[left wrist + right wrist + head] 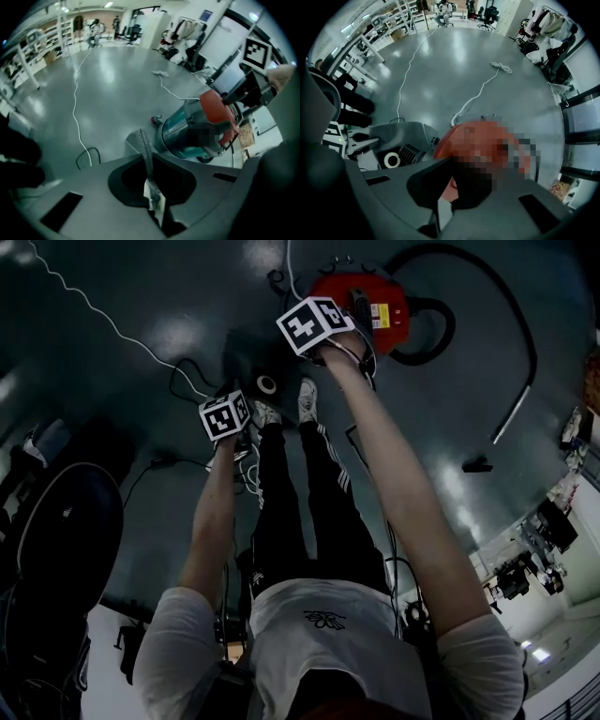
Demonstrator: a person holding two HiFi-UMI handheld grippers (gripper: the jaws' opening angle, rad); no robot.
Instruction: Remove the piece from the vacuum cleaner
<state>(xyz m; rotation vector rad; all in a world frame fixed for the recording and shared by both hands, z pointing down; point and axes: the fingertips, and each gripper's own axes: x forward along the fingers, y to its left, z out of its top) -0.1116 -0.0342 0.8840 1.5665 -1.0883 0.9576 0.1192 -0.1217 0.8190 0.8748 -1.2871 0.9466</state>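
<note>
Far left: white cable [103, 310] snakes over the grey floor [187, 296], well apart from everything else.

Left tongs [227, 418]: clenched and pointing steeply down at the floor, just ahead of my left shoe [265, 413]. In the left gripper view a thin dotted strip [143, 150] runs up the line where the jaws meet, with a scrap of white [152, 192] at its base. Can't tell whether the strip is the tongs' own pads seen edge-on or something pinched. Nothing else sits between the jaws.

The piece [265, 385]: a grey body with a black ribbed part and a white ring on it. It lies on the floor apart from the machine, just past my shoes, between the two tongs and a little nearer the left one. The right gripper view shows it [401, 140] just left of the red shell, with the left tongs right beside it.

Right tongs [317, 329]: clenched and pointing straight down over the top of the vacuum cleaner [384, 301]. A dark part of the machine sits right under the tips. Contact can't be judged, as that area is patched over.

Vacuum cleaner: red top, metal drum below (left gripper view), standing on the floor beyond my right shoe [307, 399].

Right: black hose [525, 324] loops out from the machine in a wide arc and ends in a pale straight tube [514, 418]. A small dark object [476, 465] lies on the floor nearby.
</note>
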